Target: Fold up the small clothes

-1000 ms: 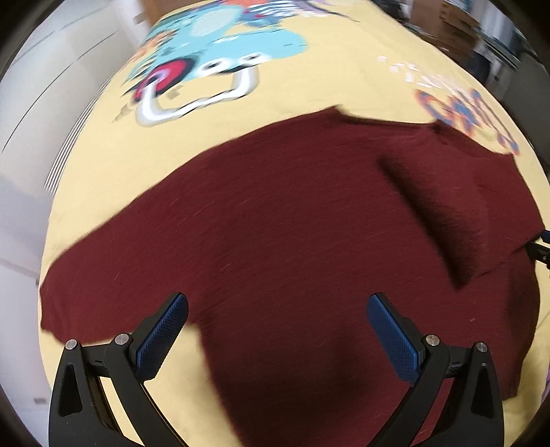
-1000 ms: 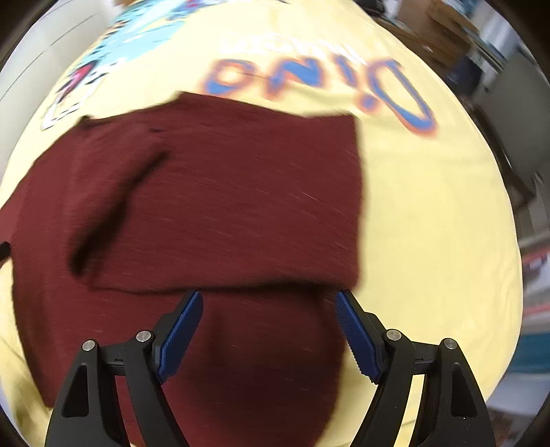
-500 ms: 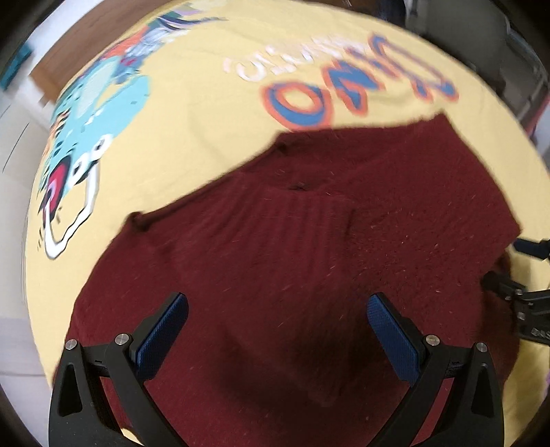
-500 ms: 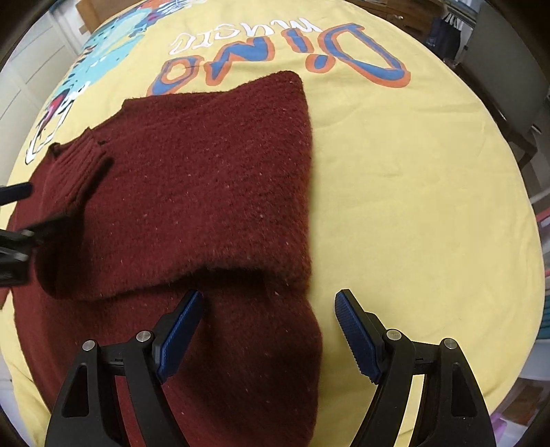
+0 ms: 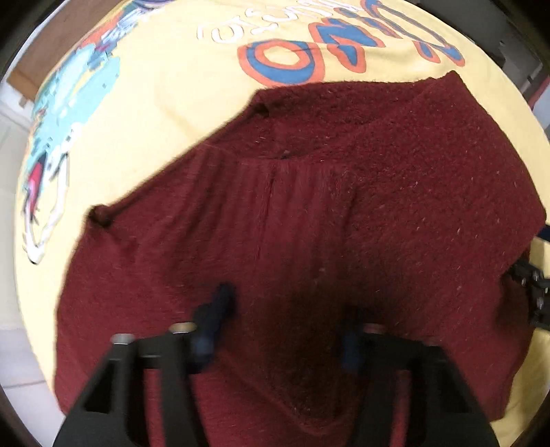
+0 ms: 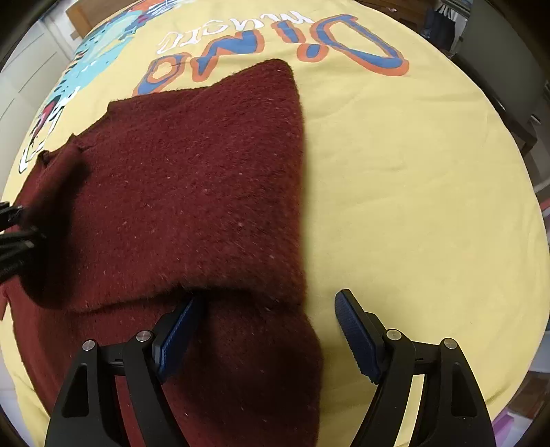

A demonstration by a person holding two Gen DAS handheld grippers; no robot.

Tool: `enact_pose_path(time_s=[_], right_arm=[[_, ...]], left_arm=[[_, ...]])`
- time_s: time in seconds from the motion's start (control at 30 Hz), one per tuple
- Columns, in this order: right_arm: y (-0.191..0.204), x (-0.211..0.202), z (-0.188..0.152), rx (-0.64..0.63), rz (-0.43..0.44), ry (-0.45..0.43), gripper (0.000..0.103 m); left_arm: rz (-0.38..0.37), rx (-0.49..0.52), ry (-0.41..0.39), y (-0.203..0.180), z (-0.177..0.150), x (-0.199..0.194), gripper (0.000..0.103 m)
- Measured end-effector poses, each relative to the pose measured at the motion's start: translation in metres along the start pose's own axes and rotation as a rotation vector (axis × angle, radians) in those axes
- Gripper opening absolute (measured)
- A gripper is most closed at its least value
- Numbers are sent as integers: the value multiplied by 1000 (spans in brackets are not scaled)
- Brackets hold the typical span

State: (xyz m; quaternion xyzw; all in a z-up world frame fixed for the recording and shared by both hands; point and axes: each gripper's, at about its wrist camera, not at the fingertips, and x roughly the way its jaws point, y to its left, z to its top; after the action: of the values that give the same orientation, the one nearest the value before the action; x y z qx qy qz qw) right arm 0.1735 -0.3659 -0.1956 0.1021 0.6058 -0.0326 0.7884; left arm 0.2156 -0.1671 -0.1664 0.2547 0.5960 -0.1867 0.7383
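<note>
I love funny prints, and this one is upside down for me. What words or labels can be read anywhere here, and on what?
"Dino": big blue letters edged in orange, printed on the yellow cloth, upside down in both views.
Smaller white word beside it on the cloth: starts like "mus", the rest too distorted to read.
Dark red sweater: no label or text visible.

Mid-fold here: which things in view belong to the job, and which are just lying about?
Part of the job:
- dark red sweater, partly folded
- left claw, closing, sweater between its pads
- right claw, open over the sweater's edge

Just lying about:
- yellow printed cloth underneath
- dark furniture beyond it
</note>
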Motion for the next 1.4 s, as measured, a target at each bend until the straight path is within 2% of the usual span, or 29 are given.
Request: enact_pose_path(time_s=[0.03, 0.07, 0.13, 0.2, 0.27, 0.33, 0.4, 0.53, 0.77, 0.93, 1.03, 1.13, 1.2, 1.27, 1.33, 1.37, 1.4], right_arm=[[1, 1, 1, 1, 2, -2, 80], [5, -4, -6, 1, 3, -4, 80], [8, -5, -3, 1, 10, -5, 80], [11, -5, 0, 1, 22, -4, 80], [13, -5, 2, 5, 19, 0, 75], [16, -5, 6, -1, 11, 7, 39], [17, -6, 8, -14, -16, -1, 23], [18, -9, 12, -23, -14, -5, 20], [28, -8, 3, -67, -36, -2, 20], [35, -6, 4, -84, -40, 21, 24], [33, -10, 0, -90, -48, 27, 28], [35, -15, -6, -99, -53, 26, 34], [37, -18, -11, -106, -61, 26, 43], [38, -23, -16, -109, -60, 23, 53], [39, -27, -20, -112, -56, 23, 63], [39, -30, -22, -112, -54, 22, 65], [40, -33, -24, -114, -50, 19, 69]], left_arm=[[15, -2, -8, 5, -2, -3, 17], [17, -12, -17, 11, -4, -5, 15], [-13, -33, -34, 25, -9, -10, 14], [-7, -45, -61, 38, -16, -16, 14], [-3, -72, -99, 54, -25, -25, 14], [-14, -116, -134, 75, -36, -34, 14], [-27, -158, -162, 96, -48, -41, 14], [-10, -228, -197, 128, -78, -49, 14], [-60, -363, -199, 129, -89, -41, 14], [-86, -429, -167, 119, -118, -28, 21], [-128, -486, -126, 133, -136, -28, 30], [-138, -524, -93, 144, -147, -29, 44], [-117, -535, -80, 152, -155, -31, 62], [-113, -551, -82, 163, -163, -36, 68], [-123, -573, -87, 174, -168, -43, 84], [-123, -581, -92, 179, -169, -45, 99], [-117, -587, -99, 184, -169, -48, 102]])
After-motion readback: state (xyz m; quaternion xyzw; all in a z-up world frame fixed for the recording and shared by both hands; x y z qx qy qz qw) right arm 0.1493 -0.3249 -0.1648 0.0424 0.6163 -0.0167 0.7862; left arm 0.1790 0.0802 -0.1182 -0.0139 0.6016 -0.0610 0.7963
